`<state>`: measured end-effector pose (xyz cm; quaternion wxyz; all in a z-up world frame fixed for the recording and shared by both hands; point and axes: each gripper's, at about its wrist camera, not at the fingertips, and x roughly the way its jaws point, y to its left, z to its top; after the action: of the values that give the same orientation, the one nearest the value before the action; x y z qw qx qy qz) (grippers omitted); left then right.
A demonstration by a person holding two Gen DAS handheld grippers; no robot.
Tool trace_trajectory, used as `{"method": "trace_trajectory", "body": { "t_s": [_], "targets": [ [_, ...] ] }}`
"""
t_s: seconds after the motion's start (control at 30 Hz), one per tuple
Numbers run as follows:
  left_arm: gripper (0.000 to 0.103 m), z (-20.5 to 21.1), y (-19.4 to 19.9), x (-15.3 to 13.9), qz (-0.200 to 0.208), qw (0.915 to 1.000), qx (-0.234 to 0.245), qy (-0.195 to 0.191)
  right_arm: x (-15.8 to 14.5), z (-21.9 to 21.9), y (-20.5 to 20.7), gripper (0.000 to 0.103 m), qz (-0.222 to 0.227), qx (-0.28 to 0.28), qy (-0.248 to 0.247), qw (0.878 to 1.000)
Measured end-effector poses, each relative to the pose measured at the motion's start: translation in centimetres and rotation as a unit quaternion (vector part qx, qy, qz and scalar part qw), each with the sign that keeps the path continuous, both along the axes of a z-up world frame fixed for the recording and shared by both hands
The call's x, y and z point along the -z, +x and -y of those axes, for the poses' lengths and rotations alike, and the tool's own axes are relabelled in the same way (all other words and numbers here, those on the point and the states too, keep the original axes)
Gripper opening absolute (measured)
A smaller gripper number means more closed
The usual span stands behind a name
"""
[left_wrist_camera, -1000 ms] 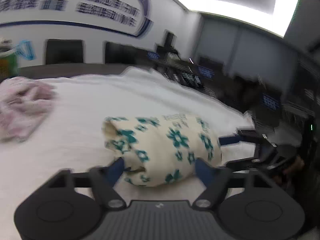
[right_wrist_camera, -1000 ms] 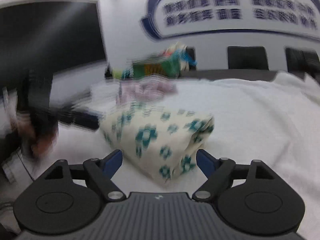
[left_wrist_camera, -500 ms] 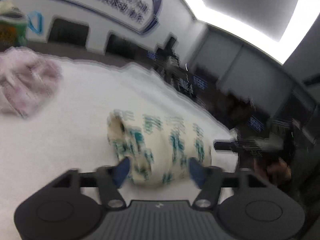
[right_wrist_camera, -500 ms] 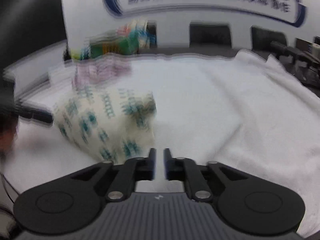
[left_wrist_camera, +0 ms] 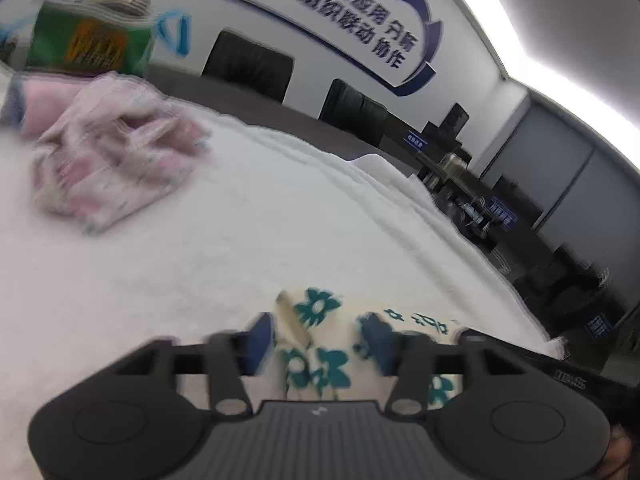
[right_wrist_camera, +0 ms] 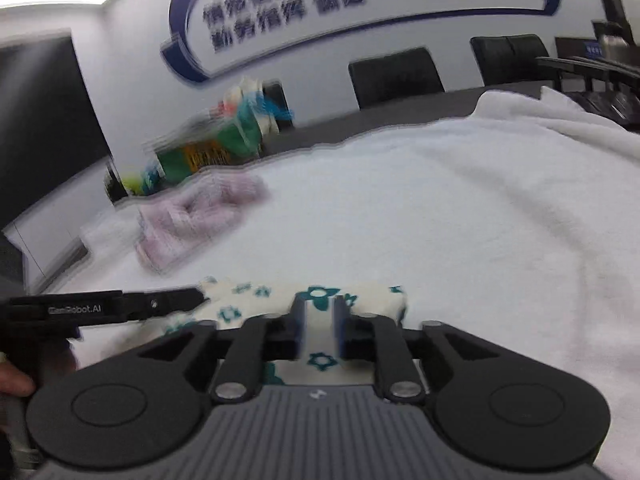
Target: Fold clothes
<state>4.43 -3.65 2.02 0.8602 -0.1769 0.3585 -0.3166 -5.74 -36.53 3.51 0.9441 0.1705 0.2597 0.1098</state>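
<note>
A white cloth (right_wrist_camera: 460, 208) covers the table. At its ten o'clock a pink garment (right_wrist_camera: 192, 216) lies crumpled, apparently unfolded. At six o'clock sits the floral garment (right_wrist_camera: 320, 300), already a compact bundle. The left gripper (left_wrist_camera: 320, 340) straddles it, closing slightly; the right gripper (right_wrist_camera: 320, 320), reopening, brackets a narrow fold; grip uncertain.

Left gripper (left_wrist_camera: 320, 340) jaws apart and just closing slightly, right gripper (right_wrist_camera: 320, 324) jaws narrow, just opening.
</note>
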Motion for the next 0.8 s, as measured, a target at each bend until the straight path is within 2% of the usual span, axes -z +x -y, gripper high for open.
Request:
{"method": "trace_trajectory", "body": {
  "t_s": [0.03,0.07,0.13,0.2,0.23,0.27,0.33,0.37,0.4,0.43,0.47,0.53,0.63,0.73,0.8],
  "targets": [
    [0.082,-0.7,0.0,0.2,-0.025,0.9995,0.009,-0.02,-0.2,1.1,-0.9,0.072,0.004,-0.003,0.023,1.0],
    [0.084,-1.4,0.1,0.4,-0.05,0.9978,0.018,-0.039,0.0,2.2,-1.5,0.083,-0.002,-0.004,0.046,0.999],
    [0.084,-1.4,0.7,1.3,-0.095,0.9921,0.047,-0.067,1.2,4.2,-2.4,0.083,-0.029,-0.005,0.105,0.994],
    [0.084,-0.6,1.5,2.3,-0.131,0.9845,0.077,-0.087,2.9,5.3,-1.6,0.082,-0.061,-0.01,0.166,0.984],
    [0.083,-0.1,1.7,2.6,-0.132,0.9841,0.078,-0.089,3.8,5.3,-1.1,0.081,-0.075,-0.009,0.188,0.979],
    [0.083,0.3,1.9,2.9,-0.133,0.9836,0.08,-0.092,4.4,5.1,-0.8,0.076,-0.082,-0.009,0.2,0.976],
    [0.081,1.1,2.3,3.2,-0.137,0.9827,0.086,-0.09,4.7,4.5,-0.3,0.071,-0.073,-0.011,0.194,0.978],
    [0.078,1.3,2.3,3.3,-0.137,0.983,0.084,-0.089,4.9,4.4,0.0,0.059,-0.074,-0.015,0.204,0.976],
    [0.064,1.4,2.3,3.3,-0.138,0.9829,0.082,-0.089,4.9,4.3,0.4,0.041,-0.075,-0.02,0.212,0.974],
    [0.056,1.3,2.3,3.4,-0.144,0.9817,0.079,-0.096,4.7,4.1,0.7,0.035,-0.074,-0.024,0.215,0.973],
    [0.054,1.0,2.1,3.4,-0.148,0.9802,0.077,-0.107,4.3,3.9,0.9,0.032,-0.072,-0.028,0.212,0.974],
    [0.048,0.3,1.7,2.7,-0.14,0.9798,0.071,-0.124,3.1,3.3,1.1,0.029,-0.057,-0.035,0.187,0.98],
    [0.047,-0.8,1.2,0.3,-0.106,0.9807,0.065,-0.151,0.0,3.0,1.3,0.028,-0.022,-0.056,0.176,0.983],
    [0.047,-0.8,2.1,-3.6,-0.049,0.9866,0.048,-0.149,-4.2,2.5,3.1,0.028,0.019,-0.077,0.144,0.986],
    [0.047,-0.6,3.9,-5.8,-0.034,0.9884,0.031,-0.145,-6.7,2.3,5.4,0.028,0.037,-0.091,0.127,0.987]
  ]
}}
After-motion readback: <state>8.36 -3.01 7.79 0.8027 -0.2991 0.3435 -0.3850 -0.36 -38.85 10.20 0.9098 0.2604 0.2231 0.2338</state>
